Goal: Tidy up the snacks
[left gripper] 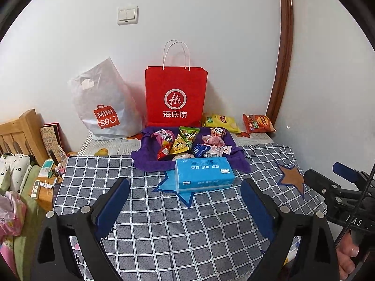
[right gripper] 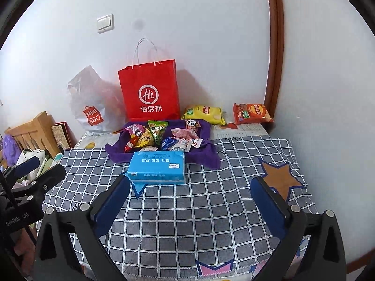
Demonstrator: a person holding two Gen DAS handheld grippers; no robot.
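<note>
A pile of small snack packets (left gripper: 185,142) (right gripper: 161,135) lies on a purple cloth (left gripper: 150,164) (right gripper: 114,152) at the back of the checked tablecloth. A blue tissue pack (left gripper: 204,173) (right gripper: 157,168) lies just in front of the cloth. Against the wall to the right rest a yellow chip bag (left gripper: 220,121) (right gripper: 204,113) and an orange chip bag (left gripper: 257,123) (right gripper: 253,112). My left gripper (left gripper: 185,196) (right gripper: 44,167) hovers open before the tissue pack, nothing between its pads. My right gripper (right gripper: 189,185) (left gripper: 325,172) is open too and holds nothing.
A red paper bag (left gripper: 175,93) (right gripper: 150,93) stands upright against the wall behind the cloth, with a grey plastic shopping bag (left gripper: 105,107) (right gripper: 91,110) to its left. A cluttered wooden bed frame (left gripper: 21,131) lies left of the table. A brown door frame (left gripper: 283,70) runs up the right.
</note>
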